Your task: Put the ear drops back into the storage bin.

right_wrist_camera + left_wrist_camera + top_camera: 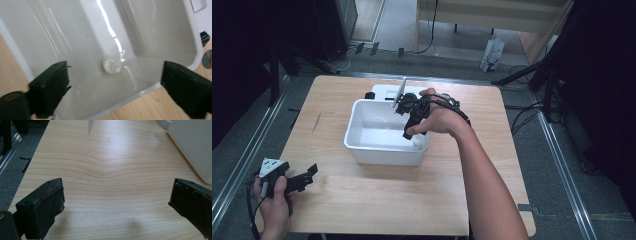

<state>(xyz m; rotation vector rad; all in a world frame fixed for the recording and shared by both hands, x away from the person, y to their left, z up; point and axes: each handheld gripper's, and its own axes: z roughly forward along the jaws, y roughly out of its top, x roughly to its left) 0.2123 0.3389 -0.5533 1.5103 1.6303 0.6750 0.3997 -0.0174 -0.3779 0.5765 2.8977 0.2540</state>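
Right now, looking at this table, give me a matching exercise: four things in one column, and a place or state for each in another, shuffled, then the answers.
Things:
1. small clear bottle
2. white tub
3. left claw
4. right claw

Places or states:
A. open, at the table's near left corner
B. lying on the tub's floor
C. open, above the tub
D. standing mid-table

Pairs: 1-B, 2-D, 3-A, 4-C
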